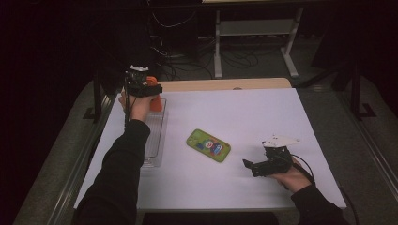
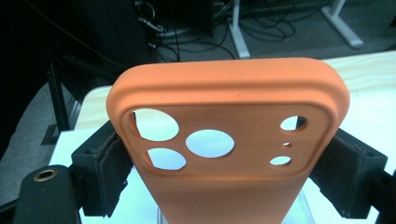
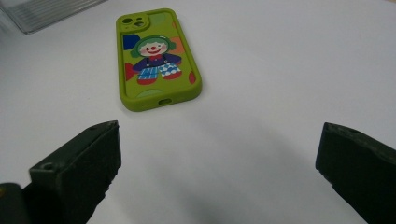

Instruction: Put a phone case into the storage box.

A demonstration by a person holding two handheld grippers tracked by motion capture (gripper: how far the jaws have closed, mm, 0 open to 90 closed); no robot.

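At the table's far left corner, the left gripper holds an orange phone case upright, its fingers pinching the case's two long edges, above a clear tray. A green phone case lies mid-table. At the right, the right gripper rests with fingers spread, nothing between them.

Dim room, grey floor, white desk legs.
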